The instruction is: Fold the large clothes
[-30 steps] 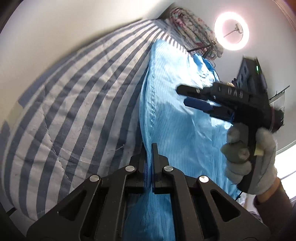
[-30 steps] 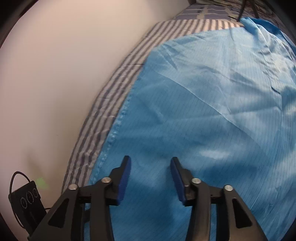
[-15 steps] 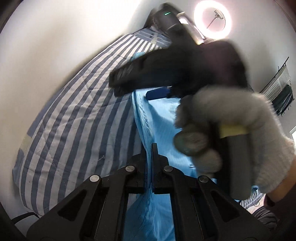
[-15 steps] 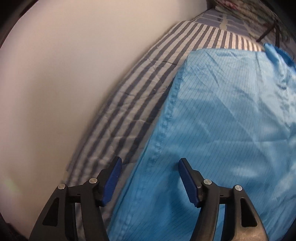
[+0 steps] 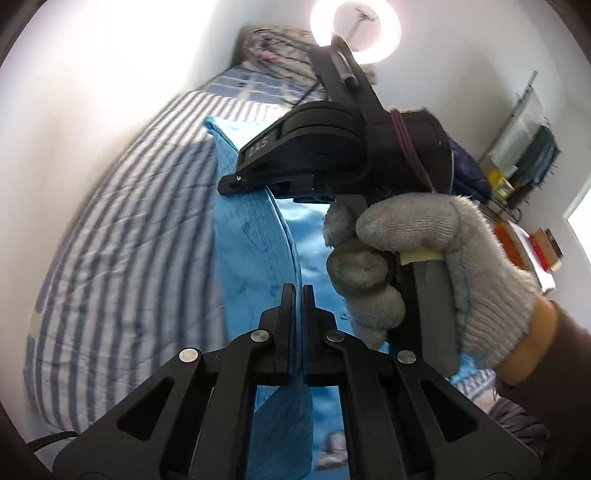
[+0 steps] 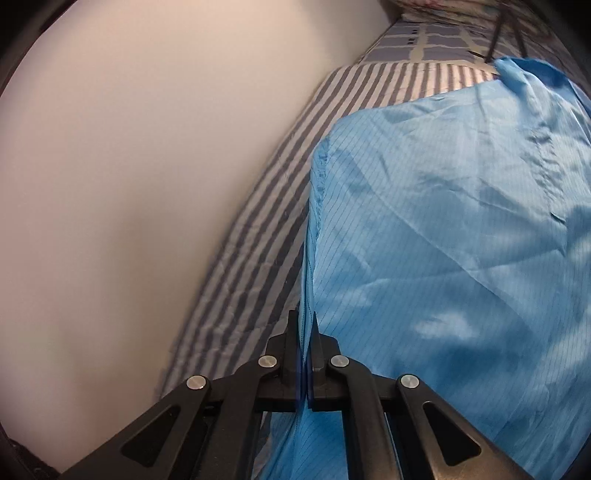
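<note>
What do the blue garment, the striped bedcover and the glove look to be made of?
Blue garment: thin, smooth woven synthetic, probably; slight sheen, fine dark grid lines, sharp creases.
Striped bedcover: matte quilted cotton, likely; stitched lines and soft puckers.
Glove: coarse knitted cotton or blend; visible ribbed loops, fuzzy surface.

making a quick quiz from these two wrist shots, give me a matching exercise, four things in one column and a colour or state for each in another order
Things:
1. garment
2. bedcover
3. ring light
4. right gripper

Colour or state:
A. glowing white, near the top of the left wrist view
B. shut on a fabric edge
C. plain light blue, spread out
D. blue and white stripes

Pairs: 1-C, 2-D, 3-A, 4-B
</note>
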The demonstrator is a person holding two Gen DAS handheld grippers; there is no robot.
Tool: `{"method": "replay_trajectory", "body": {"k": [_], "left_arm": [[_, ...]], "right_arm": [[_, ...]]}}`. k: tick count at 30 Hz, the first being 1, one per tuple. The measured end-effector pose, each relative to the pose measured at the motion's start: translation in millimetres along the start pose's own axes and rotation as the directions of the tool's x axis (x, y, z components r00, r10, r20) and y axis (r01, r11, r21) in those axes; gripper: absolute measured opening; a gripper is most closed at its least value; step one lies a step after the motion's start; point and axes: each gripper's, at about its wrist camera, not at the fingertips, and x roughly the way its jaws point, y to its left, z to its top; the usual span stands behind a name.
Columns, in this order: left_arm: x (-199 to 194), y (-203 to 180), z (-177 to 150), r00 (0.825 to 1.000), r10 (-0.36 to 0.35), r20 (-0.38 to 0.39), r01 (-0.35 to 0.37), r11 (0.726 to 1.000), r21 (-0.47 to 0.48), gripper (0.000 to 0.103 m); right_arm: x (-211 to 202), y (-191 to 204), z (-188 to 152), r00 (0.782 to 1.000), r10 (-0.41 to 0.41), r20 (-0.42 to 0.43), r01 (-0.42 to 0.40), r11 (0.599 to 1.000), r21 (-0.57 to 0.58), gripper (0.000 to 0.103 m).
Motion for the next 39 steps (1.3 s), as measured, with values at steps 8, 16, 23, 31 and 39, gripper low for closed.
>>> {"method": "replay_trajectory", "body": {"k": [8, 16, 23, 31, 39], "left_arm": [[-25, -23, 8, 0.998, -0.05, 0.025, 0.049, 0.997, 0.052, 0.003], [-49, 38, 3, 0.998, 0.063, 0.024, -0.06, 0.994, -0.09, 0.004], [-57, 48, 16, 0.996, 0.09, 0.026, -0.087, 0.992, -0.087, 0.004], [-42, 16, 49, 0.997, 0.076, -0.019, -0.076, 0.997, -0.007, 0.025], [33, 4, 17, 0.986, -0.079, -0.15, 0.063, 0.993, -0.104, 0.024]], "right_arm": [[-53, -100, -34, 0.972, 0.14, 0.186, -0.186, 0.948, 0.257, 0.0], [-60, -165, -81, 0.987, 0.048, 0.154, -0.105, 0.914, 0.391, 0.0], [-67, -173, -85, 0.991, 0.041, 0.125, -0.084, 0.929, 0.36, 0.001], [-79, -159, -78, 0.995, -0.005, 0.101, -0.026, 0.954, 0.299, 0.023], [-75, -161, -79, 0.997, -0.003, 0.077, -0.018, 0.964, 0.267, 0.015]]}}
